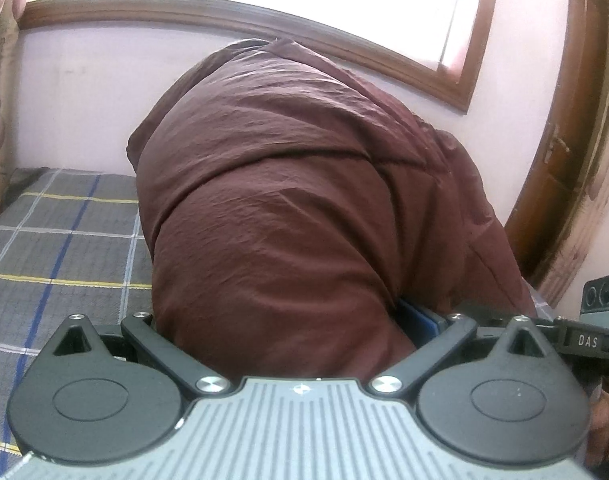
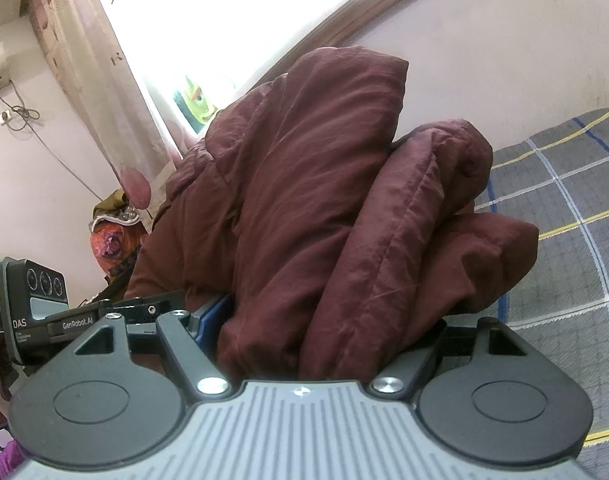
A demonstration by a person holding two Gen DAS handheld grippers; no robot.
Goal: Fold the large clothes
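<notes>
A puffy maroon jacket (image 1: 288,184) fills the left wrist view, bunched into a thick roll that rises toward the window. My left gripper (image 1: 288,320) is shut on its near end, with cloth packed between the jaws and a blue pad (image 1: 418,320) pressed against it. In the right wrist view the same jacket (image 2: 304,184) shows as several stacked folds. My right gripper (image 2: 324,320) is shut on that thick bundle, jaws held wide by the padding, and its fingertips are buried in fabric. The two grippers sit close side by side.
A grey plaid bedsheet (image 1: 56,240) (image 2: 564,220) lies under the jacket. A wood-framed window (image 1: 264,16) and a wall are behind, with a wooden door (image 1: 564,140) to the right. A curtain (image 2: 104,92) and a pile of orange clothes (image 2: 112,240) are beside the bed.
</notes>
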